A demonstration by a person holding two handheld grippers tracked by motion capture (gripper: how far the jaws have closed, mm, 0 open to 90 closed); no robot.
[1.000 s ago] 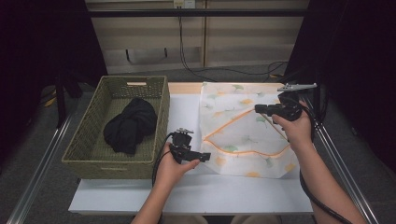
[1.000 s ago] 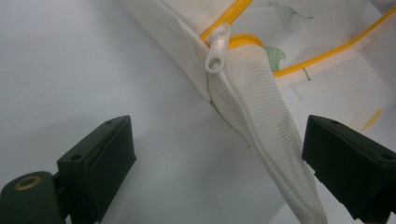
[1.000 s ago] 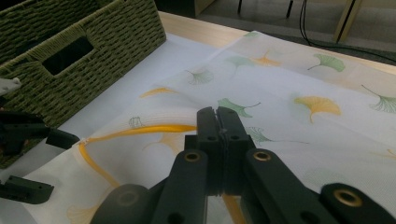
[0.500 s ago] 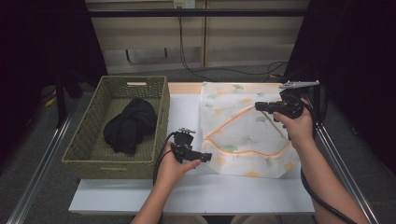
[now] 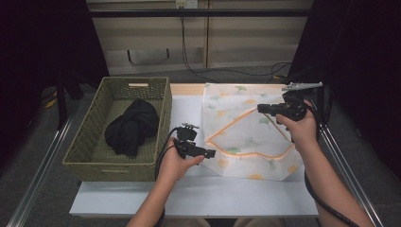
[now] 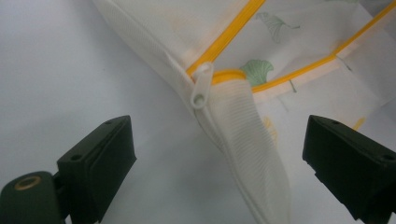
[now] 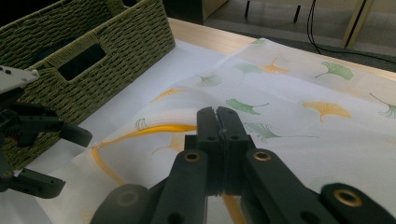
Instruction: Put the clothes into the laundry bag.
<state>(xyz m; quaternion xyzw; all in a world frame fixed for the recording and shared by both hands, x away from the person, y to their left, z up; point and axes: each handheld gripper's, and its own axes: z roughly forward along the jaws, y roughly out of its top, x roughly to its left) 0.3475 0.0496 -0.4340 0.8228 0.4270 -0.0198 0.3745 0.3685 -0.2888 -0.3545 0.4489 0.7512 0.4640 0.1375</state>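
I've got the left hand-held gripper (image 5: 208, 153) w/ jaws wide, nothing gripped, the zip pull (image 6: 201, 86) lying between them at the bag's (image 5: 246, 137) near-left corner. Right hand-held gripper (image 5: 261, 108) is clamped tight on the bag's upper flap by the orange zip, lifting it off the tabletop (image 5: 189, 194). Bag lies flat just right of the basket (image 5: 85, 156), black cloth (image 5: 131, 126) inside that.

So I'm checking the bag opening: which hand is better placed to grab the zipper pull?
Left gripper: its open fingers flank the zipper pull. The right gripper is shut.
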